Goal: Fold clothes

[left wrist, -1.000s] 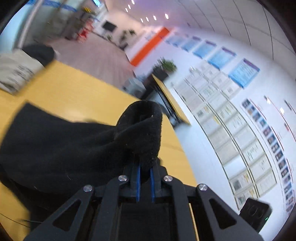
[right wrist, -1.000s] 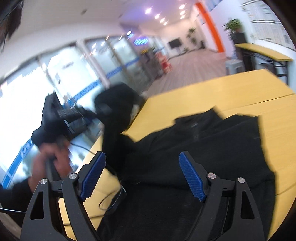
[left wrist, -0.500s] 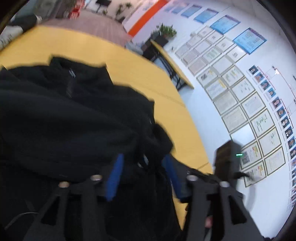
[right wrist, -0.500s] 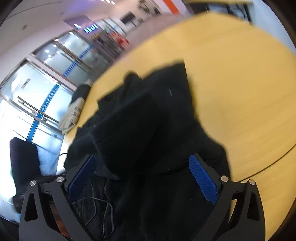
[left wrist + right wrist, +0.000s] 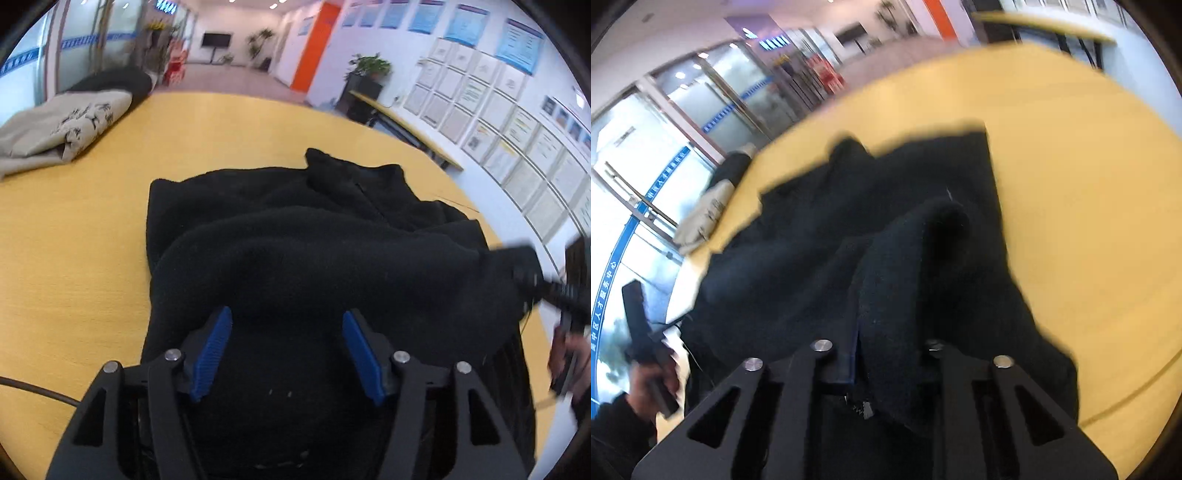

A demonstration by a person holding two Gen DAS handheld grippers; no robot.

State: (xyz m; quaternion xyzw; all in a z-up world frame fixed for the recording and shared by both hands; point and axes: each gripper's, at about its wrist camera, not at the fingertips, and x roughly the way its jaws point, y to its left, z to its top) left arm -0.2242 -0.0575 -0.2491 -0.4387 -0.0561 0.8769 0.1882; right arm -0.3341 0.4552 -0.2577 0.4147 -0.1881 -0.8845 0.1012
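Fleece dominates both views: a black fleece jacket (image 5: 295, 236) lies on the yellow table (image 5: 74, 229), its bulk toward the near edge and its zip collar (image 5: 354, 173) pointing at the far edge, so its long axis appears to run from near edge to far edge. Toward the far left corner of the table rests a beige printed garment (image 5: 62, 129), well apart from the jacket, with a dark garment (image 5: 114, 79) just behind it. The left gripper (image 5: 286, 354) hovers over the near part of the jacket, its blue pads (image 5: 210, 350) spread wide with nothing between them. One sleeve (image 5: 314, 266) already lies folded across the body. At the right, the right gripper (image 5: 858, 350) is pressed together on a fold of the other sleeve (image 5: 916, 251), lifting it off the jacket's right side. The step in hand seems to be the second sleeve fold; the next move likely calls for carrying that sleeve leftward across the body and laying it flat before letting go.
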